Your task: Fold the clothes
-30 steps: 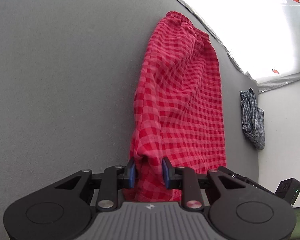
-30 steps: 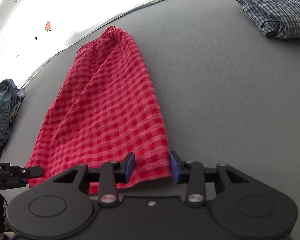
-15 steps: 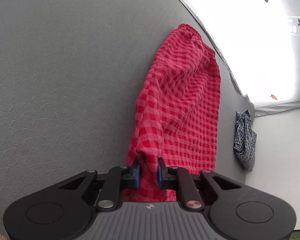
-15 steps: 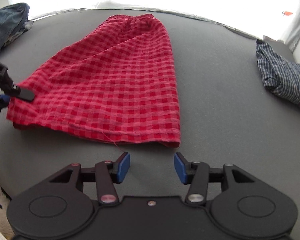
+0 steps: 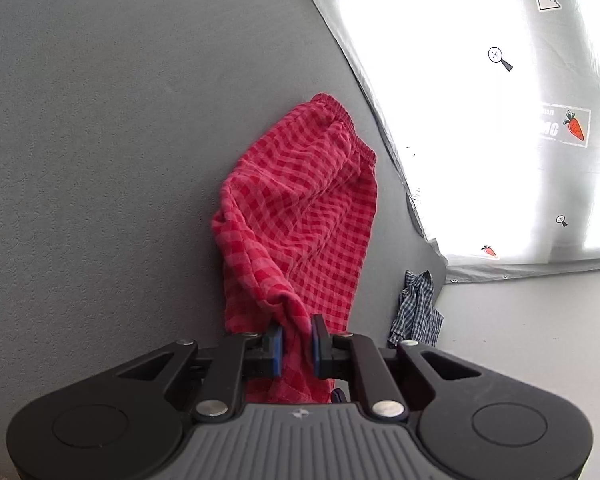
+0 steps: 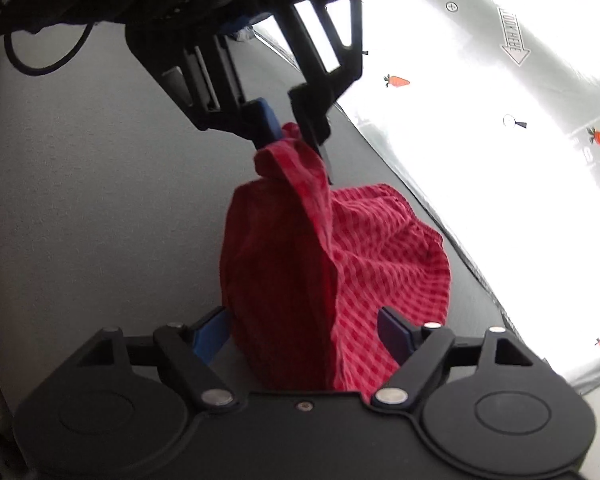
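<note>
A red checked garment (image 5: 300,216) lies on the grey table (image 5: 100,160), its elastic waistband at the far end. My left gripper (image 5: 296,344) is shut on a bunched near corner and holds it raised off the table. The right wrist view shows that left gripper (image 6: 290,132) from the side, with the red garment (image 6: 380,264) hanging from it in a tent. My right gripper (image 6: 304,336) has its jaws opening wide. The draped fold stands between its blue pads (image 6: 210,338), which do not press on it.
A blue checked garment (image 5: 418,312) lies crumpled at the table's right edge. A bright white sheet (image 5: 500,140) with carrot pictures runs along the far side. A black cable (image 6: 40,60) hangs at the upper left of the right wrist view.
The left gripper closed tighter on the corner and lifted it, so the garment bunched up. The right gripper swung sideways, rolled over and opened wider; the lifted fold now stands between its fingers.
</note>
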